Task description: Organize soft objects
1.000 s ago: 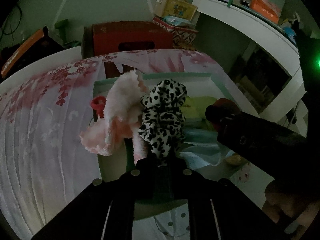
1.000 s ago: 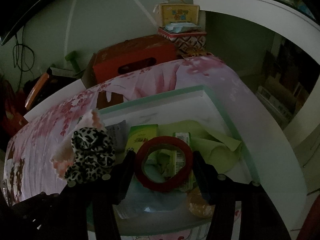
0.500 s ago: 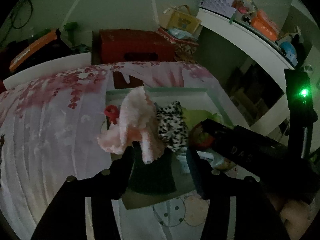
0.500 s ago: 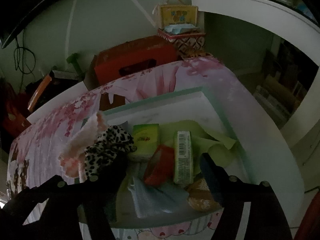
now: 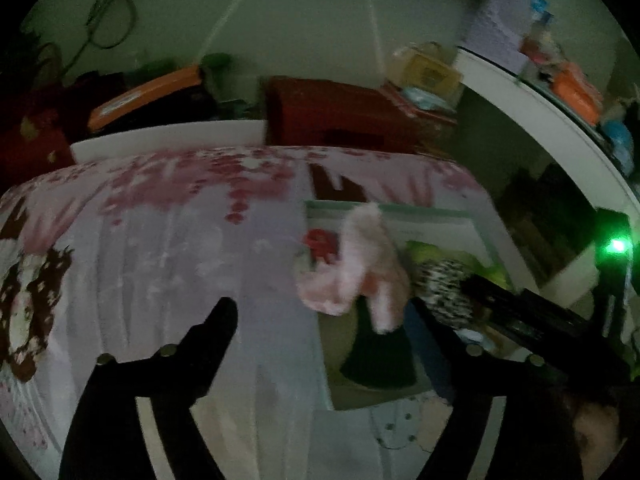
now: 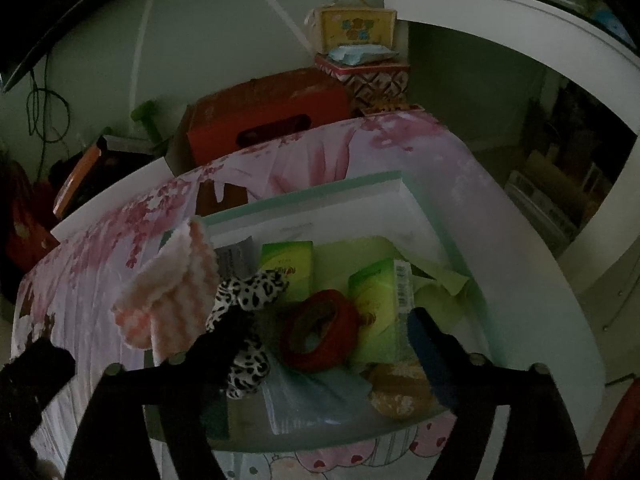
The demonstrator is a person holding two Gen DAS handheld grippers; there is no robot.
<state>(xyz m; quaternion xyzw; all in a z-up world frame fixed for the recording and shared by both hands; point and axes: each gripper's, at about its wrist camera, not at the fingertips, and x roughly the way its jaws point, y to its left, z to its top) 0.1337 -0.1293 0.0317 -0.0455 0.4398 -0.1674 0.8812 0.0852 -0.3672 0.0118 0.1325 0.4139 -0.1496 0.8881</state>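
Both claws stand wide open and hold nothing: my left claw (image 5: 328, 312) hangs over the floral bed cover (image 5: 168, 248), lower centre of its frame, my right claw (image 6: 316, 332) over the tray (image 6: 440, 232).

Pink cloth (image 6: 168, 296) is draped over the tray's left rim, centre left in the right view, with the leopard scrunchie (image 6: 248, 312) touching it just to the right. Red tape roll (image 6: 320, 336) lies mid-tray between my right claw's fingers, beside the green packets (image 6: 288, 264).

I judge the next step is picking a soft piece. I'd go for the pink cloth with the left claw, pinch a thick fold rather than a loose edge, and lift straight up. The scrunchie may snag and ride along, and the dim, blurred left view calls for slow closing.
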